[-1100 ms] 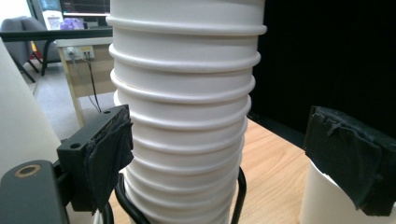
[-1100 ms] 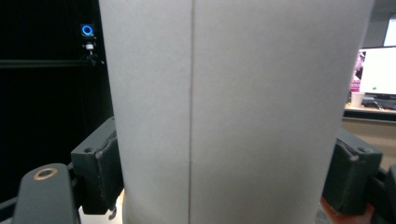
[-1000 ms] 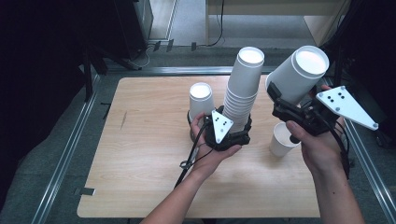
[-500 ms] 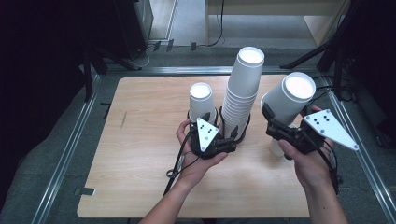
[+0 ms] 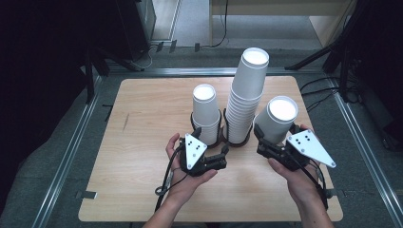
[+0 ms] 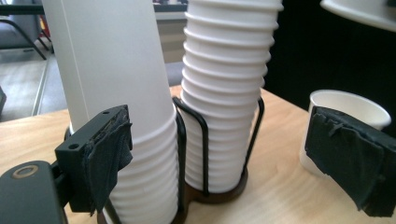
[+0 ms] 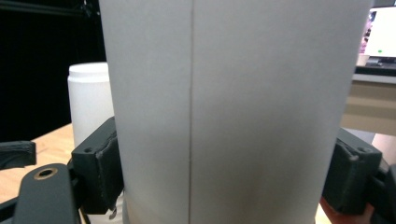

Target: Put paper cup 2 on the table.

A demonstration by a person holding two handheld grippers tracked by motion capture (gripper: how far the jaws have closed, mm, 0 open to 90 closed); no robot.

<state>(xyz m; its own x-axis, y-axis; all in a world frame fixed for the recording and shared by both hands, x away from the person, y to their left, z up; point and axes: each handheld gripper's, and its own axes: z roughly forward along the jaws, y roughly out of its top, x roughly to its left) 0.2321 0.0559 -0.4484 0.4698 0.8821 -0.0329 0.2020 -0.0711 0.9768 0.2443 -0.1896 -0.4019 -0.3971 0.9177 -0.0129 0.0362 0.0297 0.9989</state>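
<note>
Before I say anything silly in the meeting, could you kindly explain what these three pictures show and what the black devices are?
There is no robot here: a person holds a hand-held two-jaw clamp in each hand. The high view looks down on a wooden table. The other two pictures come from cameras riding on each clamp, looking along its black jaws.

On the table a black wire holder carries two stacks of upturned white paper cups, a short stack and a tall stack. A single upright cup stands beside them.

The right gripper is shut on an upturned cup, its pads pressing both sides. The left gripper is open near the holder's base, gripping nothing.
</note>
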